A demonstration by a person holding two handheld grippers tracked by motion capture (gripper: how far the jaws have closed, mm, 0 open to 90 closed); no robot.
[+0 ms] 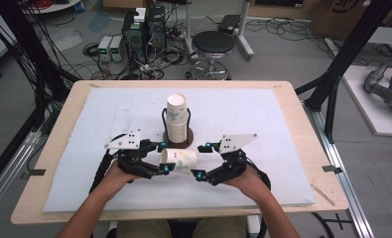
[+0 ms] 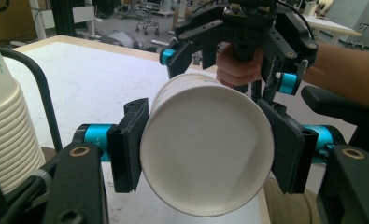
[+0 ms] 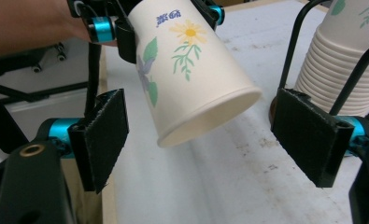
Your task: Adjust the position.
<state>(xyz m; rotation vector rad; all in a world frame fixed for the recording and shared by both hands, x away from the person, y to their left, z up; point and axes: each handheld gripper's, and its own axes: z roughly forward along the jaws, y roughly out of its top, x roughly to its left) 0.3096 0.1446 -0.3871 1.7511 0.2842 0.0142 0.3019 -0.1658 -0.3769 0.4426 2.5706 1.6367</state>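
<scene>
The paper cup [image 1: 179,160] lies on its side in the air, low over the white mat [image 1: 263,114], just in front of the stack of cups [image 1: 176,119] that stands in a black wire holder [image 1: 163,118]. The left gripper [image 1: 163,157] is clamped on it near the bottom end, one pad on each side of the round base, as the left gripper view shows [image 2: 205,154]. The right gripper [image 1: 199,161] faces the cup's mouth with its jaws spread wide and touching nothing; in the right gripper view the rim [image 3: 210,116] hangs between the two pads [image 3: 105,135] but well clear of both. The main risk, as I judge it, is crushing: thin paper walls give way easily, and if the right jaws close on the open rim, which has no base to stiffen it, the mouth may fold flat. A second risk is slipping, since the left pads grip a tapered, smooth wall, so a tug from the other hand could pull the cup out and drop it on the mat. The holder sits close behind, and a careless swing of either hand could knock the stack or tip the holder over.
</scene>
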